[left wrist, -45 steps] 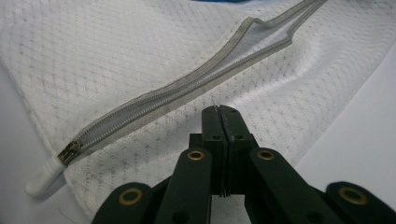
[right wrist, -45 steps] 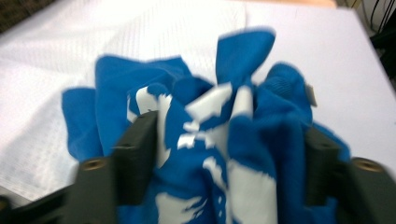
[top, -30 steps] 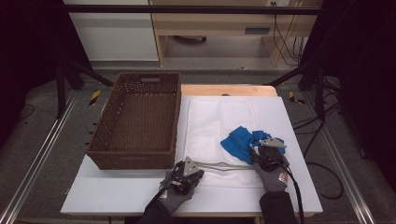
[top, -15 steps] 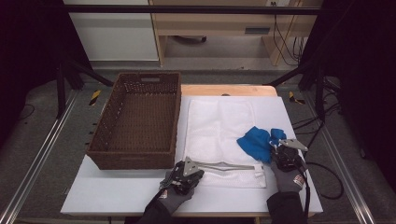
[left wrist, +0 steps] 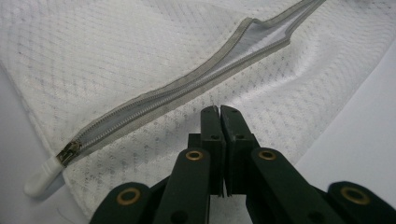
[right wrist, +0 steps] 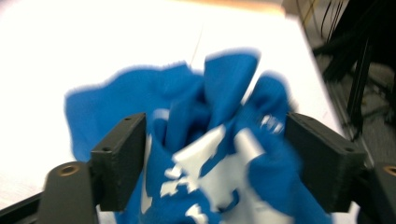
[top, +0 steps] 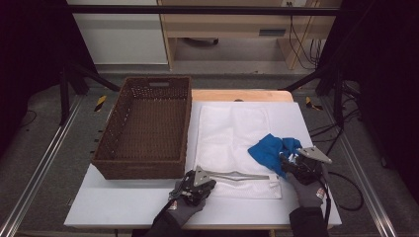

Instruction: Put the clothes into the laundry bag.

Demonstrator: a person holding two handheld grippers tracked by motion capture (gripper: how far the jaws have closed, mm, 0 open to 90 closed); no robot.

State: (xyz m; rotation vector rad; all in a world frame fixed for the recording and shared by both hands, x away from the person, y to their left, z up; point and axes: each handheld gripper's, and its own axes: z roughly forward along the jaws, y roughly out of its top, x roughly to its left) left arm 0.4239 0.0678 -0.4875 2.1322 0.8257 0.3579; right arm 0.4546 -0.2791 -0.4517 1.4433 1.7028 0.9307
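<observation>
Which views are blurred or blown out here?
Right gripper view: motion-blurred, blue crumpled cloth smeared, white tabletop overexposed. Left gripper view: sharp, white mesh zip bag and its weave legible. High view: dim, dark surroundings, brown wicker basket still readable.

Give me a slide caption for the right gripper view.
Blue cloth bunched between the right gripper's wide-apart fingers, over the white table.

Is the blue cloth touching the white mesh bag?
Touching. The high view shows the blue cloth lying on the white mesh bag, its left part overlapping the bag's right side with no gap between them.
</observation>
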